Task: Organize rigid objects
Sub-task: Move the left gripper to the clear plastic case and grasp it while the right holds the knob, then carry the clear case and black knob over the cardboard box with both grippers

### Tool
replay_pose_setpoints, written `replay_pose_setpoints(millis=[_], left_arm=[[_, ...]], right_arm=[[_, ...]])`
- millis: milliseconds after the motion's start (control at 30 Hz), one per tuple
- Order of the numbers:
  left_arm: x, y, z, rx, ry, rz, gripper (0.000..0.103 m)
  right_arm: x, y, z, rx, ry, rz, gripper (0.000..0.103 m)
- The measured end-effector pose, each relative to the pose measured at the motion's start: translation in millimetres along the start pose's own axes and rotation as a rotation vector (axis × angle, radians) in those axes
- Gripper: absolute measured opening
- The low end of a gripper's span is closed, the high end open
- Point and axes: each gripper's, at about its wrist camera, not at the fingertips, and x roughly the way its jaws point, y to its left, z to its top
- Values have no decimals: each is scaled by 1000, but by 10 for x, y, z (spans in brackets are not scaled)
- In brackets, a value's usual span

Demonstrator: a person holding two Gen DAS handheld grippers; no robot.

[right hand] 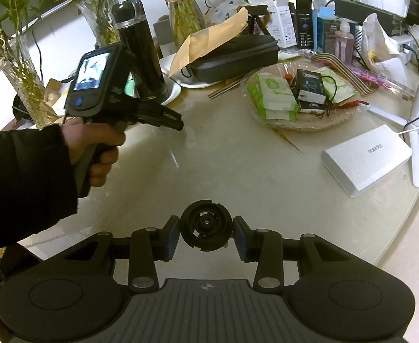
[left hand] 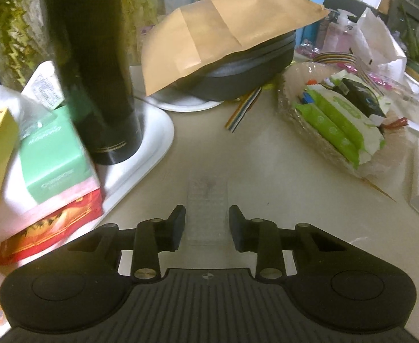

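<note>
Rigid black round cap (right hand: 206,228) sits clamped in the right tongs (right hand: 206,235) above the pale surface (right hand: 238,177), while the left tongs (left hand: 207,224) have closed on a clear flat piece (left hand: 207,211); next, I reckon, each needs carrying to a sensible spot.

Glossy black flask (left hand: 95,65), matt brown paper envelope (left hand: 223,34)

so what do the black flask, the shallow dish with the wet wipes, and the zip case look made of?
Black flask: probably coated metal, glossy, with sharp highlights and thin gold bands near the base.
Shallow dish: looks like clear textured glass or plastic; the tabletop shows through its rim.
Zip case: seems a semi-rigid fabric-covered shell, matte dark grey, with a zipper seam around the edge.
</note>
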Motion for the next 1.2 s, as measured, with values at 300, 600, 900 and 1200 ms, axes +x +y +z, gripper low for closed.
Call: replay_pose_setpoints(millis=[300,600,900,1200], left_arm=[[-406,63,-76,45,-25,-32,33],[-849,58,-205,74,-42,-73,33],[-1298,66,-325,92,-69,-96,33],[-1669,46,-424,76,-86,-128,33]], right_arm=[[22,29,5,-2,6,-11,43],[-32,132,50,-34,10,-12,43],[-143,206,76,-47,15,-7,43],[-241,254,80,-36,21,15,43]])
